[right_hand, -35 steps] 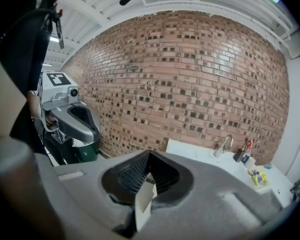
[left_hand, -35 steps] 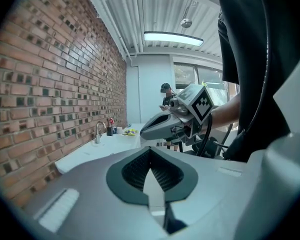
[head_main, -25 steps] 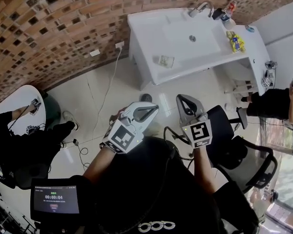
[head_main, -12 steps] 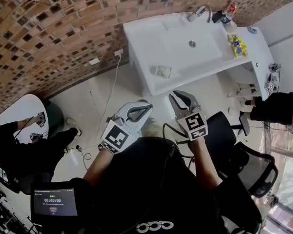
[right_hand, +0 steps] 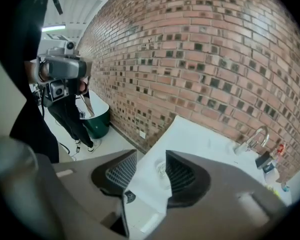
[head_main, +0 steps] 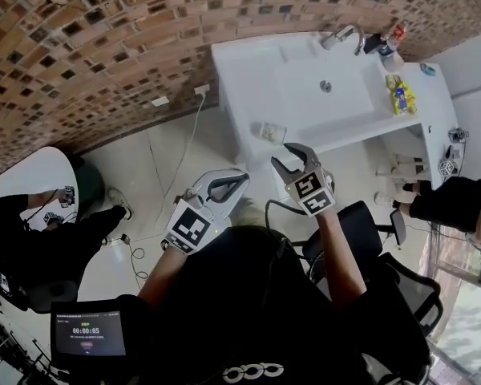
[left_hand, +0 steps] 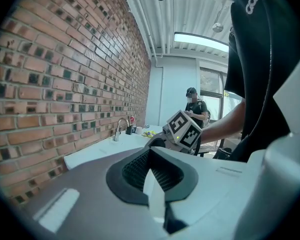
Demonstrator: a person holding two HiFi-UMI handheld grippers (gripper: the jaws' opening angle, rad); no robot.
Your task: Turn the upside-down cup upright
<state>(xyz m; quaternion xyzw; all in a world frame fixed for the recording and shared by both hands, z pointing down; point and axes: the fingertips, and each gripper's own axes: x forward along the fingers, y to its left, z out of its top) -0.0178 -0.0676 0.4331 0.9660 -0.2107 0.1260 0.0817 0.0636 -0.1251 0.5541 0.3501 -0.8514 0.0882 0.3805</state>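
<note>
Right gripper (head_main: 289,160) jaws opening, nothing between them, cup (head_main: 272,132) just above at centre frame; left gripper (head_main: 239,179) pressed together, empty.

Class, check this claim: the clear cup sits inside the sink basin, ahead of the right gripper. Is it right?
No. The clear cup sits on the flat counter beside the sink basin, not inside it, ahead of the right gripper, whose opening jaws grip nothing. The head view shows this.
</note>
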